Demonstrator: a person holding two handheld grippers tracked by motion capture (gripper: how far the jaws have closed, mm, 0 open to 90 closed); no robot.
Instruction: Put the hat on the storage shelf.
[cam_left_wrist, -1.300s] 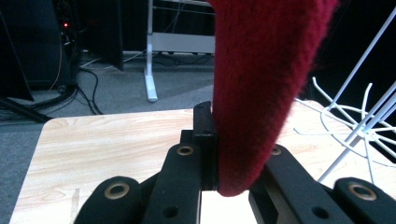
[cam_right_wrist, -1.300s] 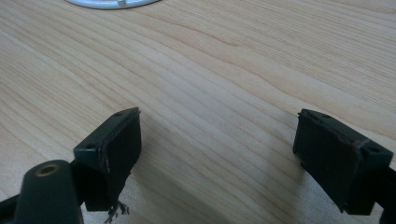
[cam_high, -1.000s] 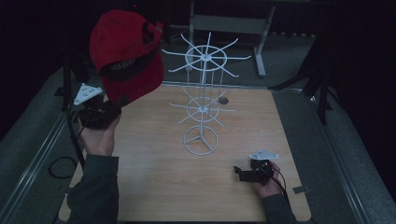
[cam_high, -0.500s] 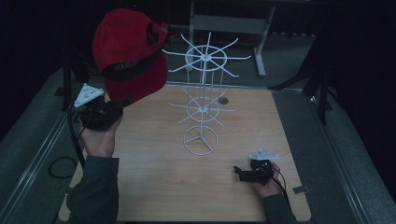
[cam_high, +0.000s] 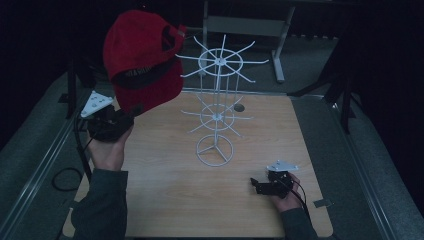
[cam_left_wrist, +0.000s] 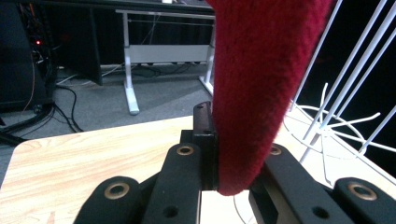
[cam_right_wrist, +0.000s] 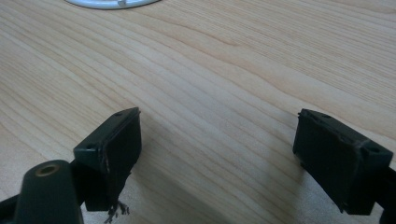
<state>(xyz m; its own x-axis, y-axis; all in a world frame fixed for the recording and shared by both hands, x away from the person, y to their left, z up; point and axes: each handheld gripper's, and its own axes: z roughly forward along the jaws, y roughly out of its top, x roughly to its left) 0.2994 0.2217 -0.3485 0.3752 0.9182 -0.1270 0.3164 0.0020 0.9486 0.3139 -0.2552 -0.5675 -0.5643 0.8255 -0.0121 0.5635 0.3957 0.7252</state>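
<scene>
Red cap (cam_high: 142, 62) held high above the bench's (cam_high: 165, 200) left rear part, brim pointing down, crown raised beside the top ring of the white wire rack (cam_high: 217, 112). Not hung on any prong; whether fabric touches a prong tip, cannot tell. Rack standing upright near the middle of the bench on a round wire base, 2 tiers of radiating prongs, all of them bare.

Left gripper (cam_high: 125, 117) raised off the bench in the person's left hand (cam_high: 107, 150), jaws clamped tight on the lower edge of the cap's brim. In the left gripper view, red cloth (cam_left_wrist: 261, 93) pinched between the 2 black jaws and rising out of the top of the picture, rack wires to the right.

Right gripper (cam_high: 256, 185) low at the front right of the bench, well apart from the rack and the cap, held in the right hand (cam_high: 285, 192). In the right gripper view, jaws spread wide with bare wood grain between them, gripping nothing, edge of the rack's base ring (cam_right_wrist: 112, 3) at the top.
</scene>
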